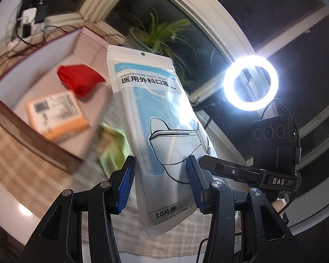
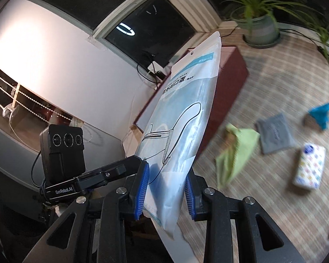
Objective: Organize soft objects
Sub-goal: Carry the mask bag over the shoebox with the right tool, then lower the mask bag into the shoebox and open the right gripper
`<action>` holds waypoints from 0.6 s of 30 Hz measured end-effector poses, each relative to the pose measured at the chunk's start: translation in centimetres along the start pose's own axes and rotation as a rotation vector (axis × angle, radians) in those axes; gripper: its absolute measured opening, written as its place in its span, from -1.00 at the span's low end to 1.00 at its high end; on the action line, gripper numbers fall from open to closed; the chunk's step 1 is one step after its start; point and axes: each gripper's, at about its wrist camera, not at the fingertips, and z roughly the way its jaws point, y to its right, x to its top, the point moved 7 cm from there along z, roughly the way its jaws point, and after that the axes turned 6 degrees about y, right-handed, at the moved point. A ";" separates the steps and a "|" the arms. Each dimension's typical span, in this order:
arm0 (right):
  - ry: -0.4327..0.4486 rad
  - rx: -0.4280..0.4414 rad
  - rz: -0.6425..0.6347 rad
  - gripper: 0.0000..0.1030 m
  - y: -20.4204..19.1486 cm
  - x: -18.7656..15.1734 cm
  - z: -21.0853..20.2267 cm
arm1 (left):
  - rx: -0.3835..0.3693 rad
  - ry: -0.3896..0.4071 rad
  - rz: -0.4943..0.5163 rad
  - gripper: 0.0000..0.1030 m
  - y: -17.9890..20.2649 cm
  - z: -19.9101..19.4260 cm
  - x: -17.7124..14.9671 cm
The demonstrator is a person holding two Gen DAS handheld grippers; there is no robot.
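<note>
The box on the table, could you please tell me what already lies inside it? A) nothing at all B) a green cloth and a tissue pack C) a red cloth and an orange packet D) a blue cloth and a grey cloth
C: in the left wrist view the open box holds a red cloth and an orange packet, while the green cloth lies outside on the tablecloth.

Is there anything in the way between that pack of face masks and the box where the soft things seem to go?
Nothing visible blocks it. The mask pack, lifted above the table, hangs beside the open box. Inside lie a red cloth and an orange packet, with bare floor nearby. A green cloth lies outside, below.
</note>
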 end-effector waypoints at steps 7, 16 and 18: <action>-0.010 -0.004 0.001 -0.46 -1.0 2.6 4.9 | 0.026 0.005 -0.007 -0.12 -3.7 -0.7 3.4; -0.026 -0.068 0.024 -0.46 -0.6 5.1 10.1 | 0.047 -0.044 -0.021 -0.09 -8.7 1.2 7.2; -0.031 -0.078 0.036 -0.46 -0.4 5.5 11.1 | 0.050 -0.056 -0.023 -0.09 -9.4 1.4 7.6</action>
